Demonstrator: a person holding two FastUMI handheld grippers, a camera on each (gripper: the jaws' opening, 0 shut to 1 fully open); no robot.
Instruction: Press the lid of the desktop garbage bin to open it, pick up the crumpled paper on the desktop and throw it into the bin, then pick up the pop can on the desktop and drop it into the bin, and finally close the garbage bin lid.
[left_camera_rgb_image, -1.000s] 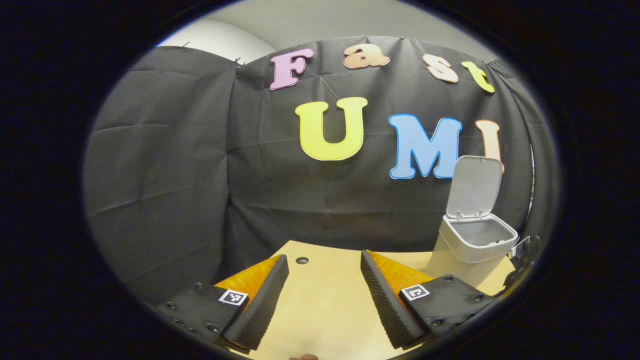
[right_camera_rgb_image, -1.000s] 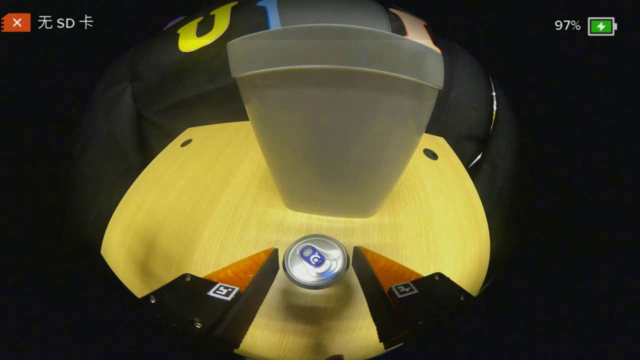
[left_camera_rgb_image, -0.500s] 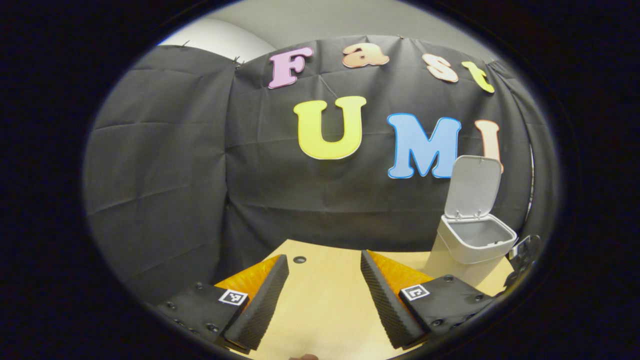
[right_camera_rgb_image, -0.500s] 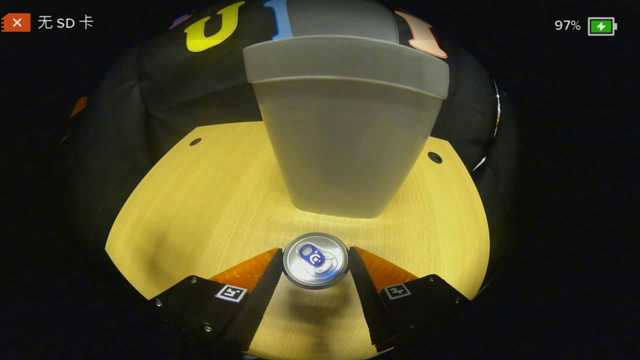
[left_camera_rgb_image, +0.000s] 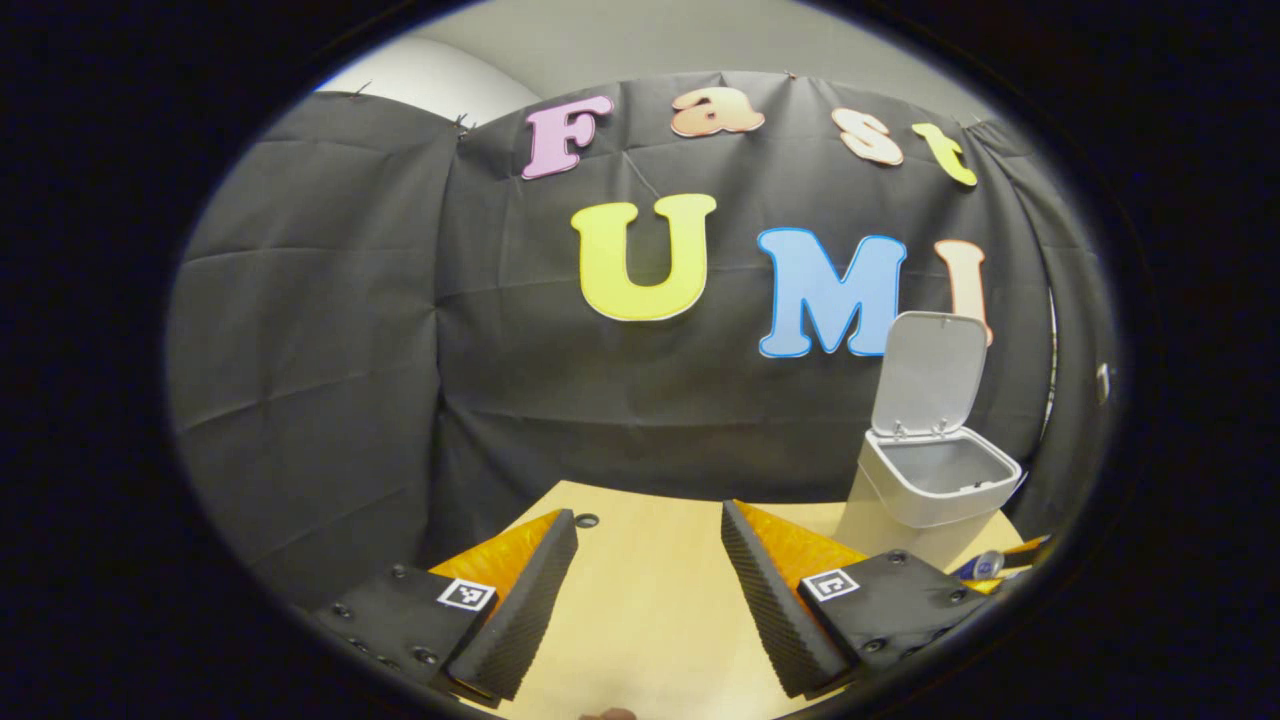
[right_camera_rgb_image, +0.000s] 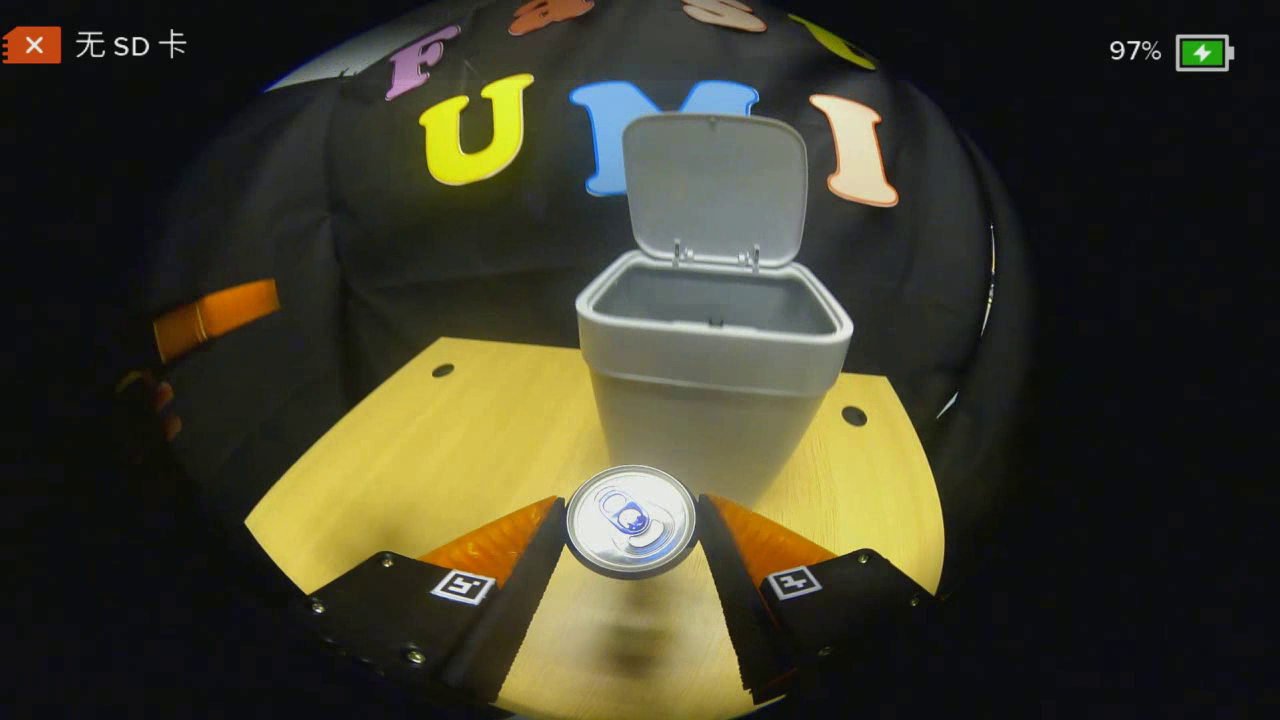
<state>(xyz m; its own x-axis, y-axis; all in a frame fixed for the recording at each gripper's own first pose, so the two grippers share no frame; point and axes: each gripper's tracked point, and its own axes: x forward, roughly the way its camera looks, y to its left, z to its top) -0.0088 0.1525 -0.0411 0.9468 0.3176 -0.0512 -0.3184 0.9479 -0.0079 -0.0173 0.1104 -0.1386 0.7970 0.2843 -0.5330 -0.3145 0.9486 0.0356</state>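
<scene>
The pop can (right_camera_rgb_image: 631, 520) sat upright between the fingers of the right gripper (right_camera_rgb_image: 630, 530), its silver top facing the camera, and both fingers pressed against its sides, one on each flank. A soft shadow lay on the desktop (right_camera_rgb_image: 480, 440) beneath it, so it looked to be clear of the wood rather than standing on it. Straight ahead of the fingertips stood the garbage bin (right_camera_rgb_image: 712, 400), its lid (right_camera_rgb_image: 715, 185) tipped up and back on its hinge, the mouth wide open. No crumpled paper could be made out on the wood, and the bin's floor was hidden, so whether it was already inside could not be told.

The risks read like this. The can was smooth and round and held only by two narrow contacts near its top; a quick swing could let it twist or slip out short of the rim. Carried too low, it could knock the front wall and shove the light bin backward. Released too far forward, it could strike the raised lid and snap it down.

The left gripper (left_camera_rgb_image: 648, 560) hovered with its fingers apart and nothing between them, the bin off beyond its right finger.
</scene>
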